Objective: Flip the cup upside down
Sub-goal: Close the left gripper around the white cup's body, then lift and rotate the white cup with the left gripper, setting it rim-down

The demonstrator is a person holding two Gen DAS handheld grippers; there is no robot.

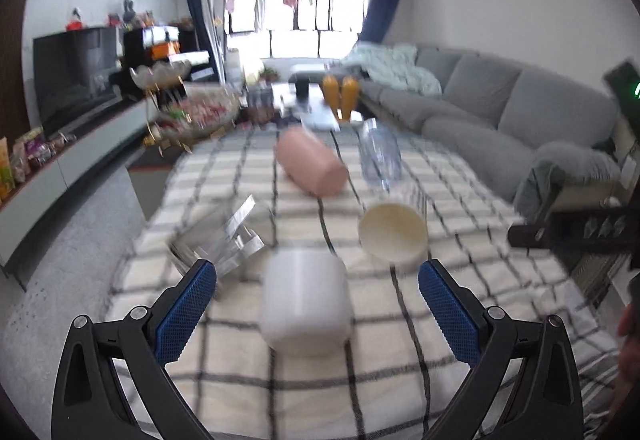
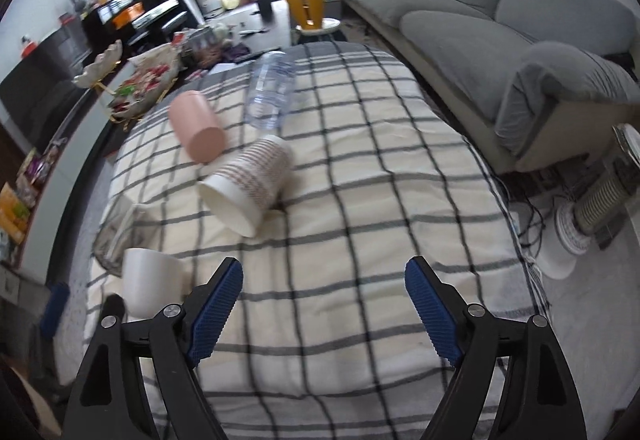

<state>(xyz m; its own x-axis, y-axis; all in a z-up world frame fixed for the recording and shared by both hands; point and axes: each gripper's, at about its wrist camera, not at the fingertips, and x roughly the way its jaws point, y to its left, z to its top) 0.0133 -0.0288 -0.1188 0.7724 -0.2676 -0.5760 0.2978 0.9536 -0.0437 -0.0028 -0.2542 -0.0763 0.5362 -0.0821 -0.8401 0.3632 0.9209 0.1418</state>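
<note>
A white cup (image 1: 305, 302) stands bottom-up on the checked cloth, between and just ahead of my left gripper's (image 1: 318, 274) open blue pads; no contact shows. It also shows at the left in the right wrist view (image 2: 149, 282). A striped paper cup (image 2: 247, 183) lies on its side mid-table, mouth toward me; it also shows in the left wrist view (image 1: 393, 236). A pink cup (image 2: 197, 125) lies on its side behind it. My right gripper (image 2: 324, 272) is open and empty above bare cloth.
A clear plastic bottle (image 2: 271, 89) lies on the far part of the table. A clear glass (image 1: 218, 244) lies tipped at the left. A grey sofa (image 2: 520, 15) runs along the right. A snack stand (image 1: 188, 107) and TV unit are on the left. A heater (image 2: 600, 203) stands on the floor at right.
</note>
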